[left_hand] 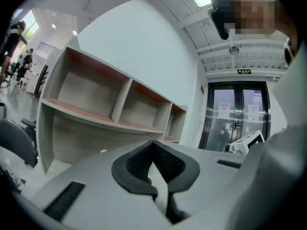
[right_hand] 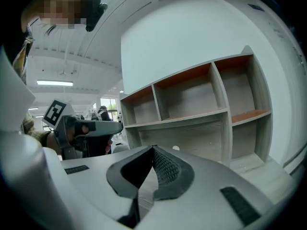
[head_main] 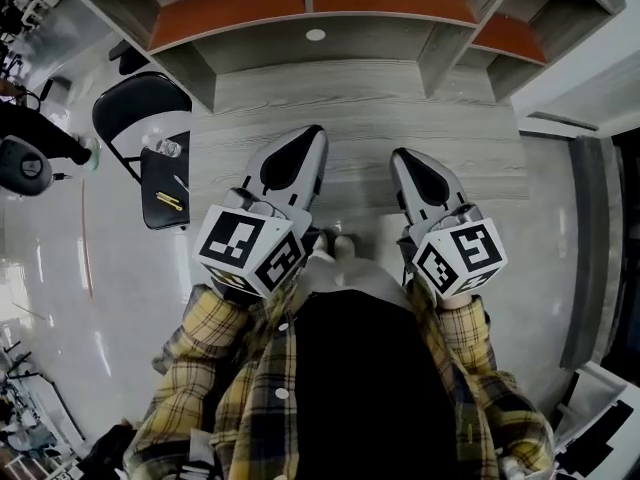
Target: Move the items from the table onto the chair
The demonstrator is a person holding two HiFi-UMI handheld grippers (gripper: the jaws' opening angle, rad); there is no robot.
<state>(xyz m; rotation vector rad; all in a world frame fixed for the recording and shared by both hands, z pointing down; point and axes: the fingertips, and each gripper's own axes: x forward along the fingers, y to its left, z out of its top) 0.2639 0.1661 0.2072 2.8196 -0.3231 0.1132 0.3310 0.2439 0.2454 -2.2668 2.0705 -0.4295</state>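
In the head view, the left gripper (head_main: 314, 133) and the right gripper (head_main: 401, 155) are held side by side over the worktop (head_main: 350, 98), both pointing to 12 o'clock. At 10 o'clock, the chair (head_main: 140, 103) carries a yellow item (head_main: 168, 202) and a clear item (head_main: 168, 148). In the left gripper view, the fingers are pressed together with nothing between them. A green sign (left_hand: 244, 72) over the glass door (left_hand: 235, 114) is too small to read. In the right gripper view, the fingers are also together and empty.

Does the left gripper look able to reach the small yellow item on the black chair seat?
Probably yes: nothing stands between the left gripper and the small yellow item on the black chair seat, just left of the grey wooden table. Its shut jaws must open first.
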